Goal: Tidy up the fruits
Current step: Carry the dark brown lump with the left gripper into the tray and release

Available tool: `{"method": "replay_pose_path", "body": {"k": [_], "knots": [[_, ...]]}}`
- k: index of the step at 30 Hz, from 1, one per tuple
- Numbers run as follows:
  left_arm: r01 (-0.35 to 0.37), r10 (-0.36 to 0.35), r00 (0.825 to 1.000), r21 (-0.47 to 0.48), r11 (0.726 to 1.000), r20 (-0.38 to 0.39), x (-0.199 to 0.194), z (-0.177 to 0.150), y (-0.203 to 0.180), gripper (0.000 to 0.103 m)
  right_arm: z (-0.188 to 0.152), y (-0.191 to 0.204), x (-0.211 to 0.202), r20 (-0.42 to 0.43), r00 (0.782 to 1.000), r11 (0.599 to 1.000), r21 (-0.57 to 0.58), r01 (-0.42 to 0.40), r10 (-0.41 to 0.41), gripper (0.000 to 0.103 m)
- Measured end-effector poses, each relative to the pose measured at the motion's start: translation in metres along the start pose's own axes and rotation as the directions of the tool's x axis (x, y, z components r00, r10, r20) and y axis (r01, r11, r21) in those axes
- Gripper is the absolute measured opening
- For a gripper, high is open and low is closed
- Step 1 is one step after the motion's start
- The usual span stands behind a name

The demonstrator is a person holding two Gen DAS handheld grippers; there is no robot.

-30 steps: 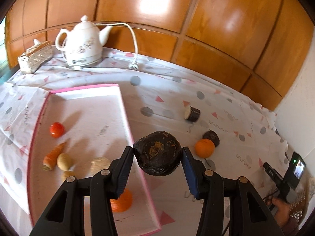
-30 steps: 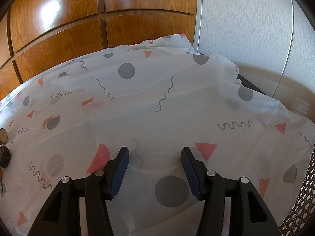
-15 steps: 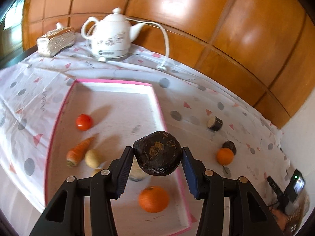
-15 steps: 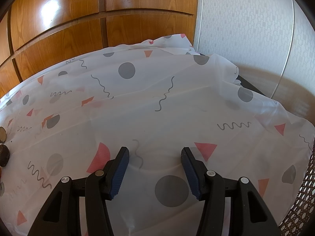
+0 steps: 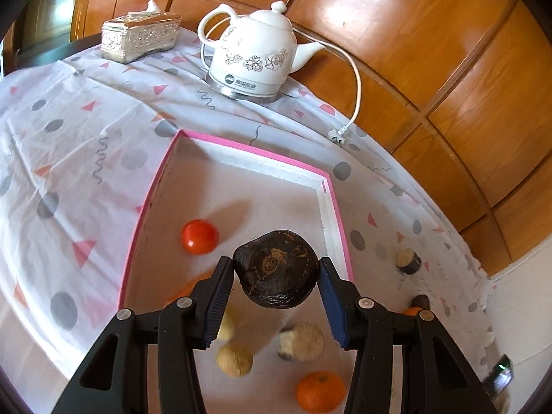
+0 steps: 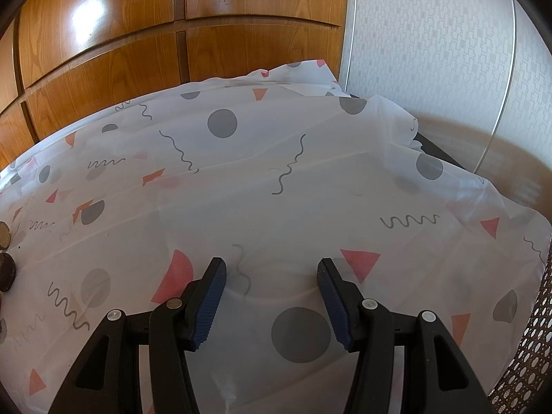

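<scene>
Left gripper (image 5: 276, 277) clamps a dark fruit (image 5: 275, 269) over the pink-rimmed tray (image 5: 253, 150); right gripper (image 6: 270, 281) is released over bare tablecloth (image 6: 310, 186)

The tray fills the frame's centre in the left wrist view, with the kettle (image 5: 253, 58) at upper centre and a silver box (image 5: 141, 36) at upper left. In the tray lie a tomato (image 5: 200, 236) left of centre, an orange (image 5: 320, 391) at the bottom, a pale fuzzy fruit (image 5: 303, 341) and a small tan one (image 5: 234, 358) between the fingers' bases. Both blue pads press the dark fruit's sides, jaws partly apart around it. The right jaws stand partly apart with nothing between them; two dark pieces (image 6: 6, 270) sit at that frame's left edge
</scene>
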State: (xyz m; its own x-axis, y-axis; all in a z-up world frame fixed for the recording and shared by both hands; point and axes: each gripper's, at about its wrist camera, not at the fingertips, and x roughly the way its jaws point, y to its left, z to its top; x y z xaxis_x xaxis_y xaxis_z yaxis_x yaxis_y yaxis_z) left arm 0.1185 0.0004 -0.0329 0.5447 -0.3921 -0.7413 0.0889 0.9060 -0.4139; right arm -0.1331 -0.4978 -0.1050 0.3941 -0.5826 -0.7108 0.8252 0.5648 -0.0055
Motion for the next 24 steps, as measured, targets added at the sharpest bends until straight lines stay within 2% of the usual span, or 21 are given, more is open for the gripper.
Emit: {"method": "replay_pose_path", "body": {"k": [10,13,18,24], "knots": [[-0.107,0.111,0.993,0.098,0.989,-0.035,0.043,-0.001,-0.008,0.05,0.0,-0.001,0.0,0.001,1.0,1.0,0.0,0.0,0.0,0.056],[-0.117,0.119,0.993,0.113,0.987,-0.015,0.04,-0.004,-0.009,0.056,0.0,-0.001,0.0,0.001,1.0,1.0,0.0,-0.001,0.001,0.056],[-0.14,0.141,0.99,0.118,0.983,-0.002,0.03,-0.01,-0.01,0.056,0.0,-0.001,0.0,0.001,1.0,1.0,-0.001,-0.001,0.001,0.056],[-0.175,0.167,0.984,0.133,0.976,0.065,0.004,-0.025,-0.014,0.061,0.0,-0.002,0.0,0.001,1.0,1.0,0.0,-0.004,0.004,0.056]]}}
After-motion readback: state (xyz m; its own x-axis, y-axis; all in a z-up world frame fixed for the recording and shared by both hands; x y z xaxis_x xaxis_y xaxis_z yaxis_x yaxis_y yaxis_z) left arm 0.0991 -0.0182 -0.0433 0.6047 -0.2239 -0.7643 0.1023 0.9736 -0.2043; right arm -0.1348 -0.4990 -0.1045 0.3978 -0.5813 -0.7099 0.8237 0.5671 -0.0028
